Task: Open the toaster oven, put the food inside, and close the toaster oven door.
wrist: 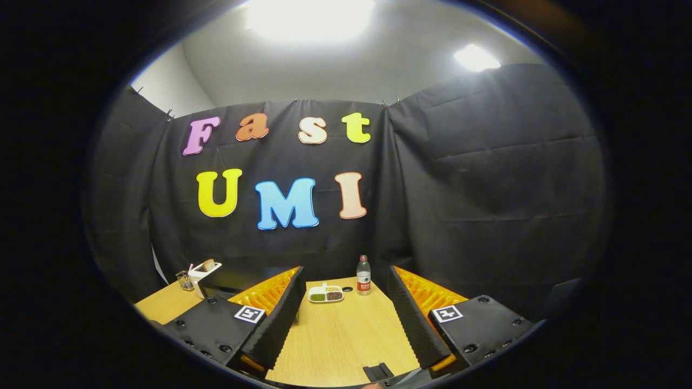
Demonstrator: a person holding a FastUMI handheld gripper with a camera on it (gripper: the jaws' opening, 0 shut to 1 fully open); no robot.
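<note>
A pale wooden table [346, 335] fills the booth. The gripper [346, 302] hangs released, fingers wide apart. The toaster oven [208, 283] sits at ten o'clock; the food tray [325, 294] and a bottle [364, 276] stand at twelve. Swinging left risks clipping the bottle.

A recording booth: black cloth wall [486, 178] behind a wooden table [340, 335].

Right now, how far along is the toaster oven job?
Nothing looks done yet. The gripper is open, its fingers apart over bare table, holding nothing. A divided dish of food sits beyond them beside a water bottle. I can't pick out the toaster oven, so opening, loading and closing remain.
</note>
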